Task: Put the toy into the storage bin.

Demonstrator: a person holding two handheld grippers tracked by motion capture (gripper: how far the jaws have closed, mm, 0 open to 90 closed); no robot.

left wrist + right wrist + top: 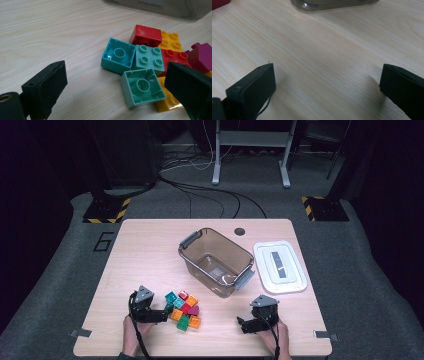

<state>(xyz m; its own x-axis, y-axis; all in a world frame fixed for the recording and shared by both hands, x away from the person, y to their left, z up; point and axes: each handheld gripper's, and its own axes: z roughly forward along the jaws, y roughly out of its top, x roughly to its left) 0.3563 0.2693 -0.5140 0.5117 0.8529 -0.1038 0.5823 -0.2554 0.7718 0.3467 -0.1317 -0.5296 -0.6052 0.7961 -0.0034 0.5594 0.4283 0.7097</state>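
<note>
The left gripper (113, 82) stands wide open with an upturned mint-green plastic brick (142, 87) lying untouched between its jaws, at the near left of the pile of coloured bricks (183, 309), while the right gripper (327, 85) gapes over bare table (324, 50).

Bright table, dark surroundings, soft shadows

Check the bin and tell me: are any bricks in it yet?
No: in the high view the bin holds no bricks; they all lie in a pile on the table beside it.
</note>
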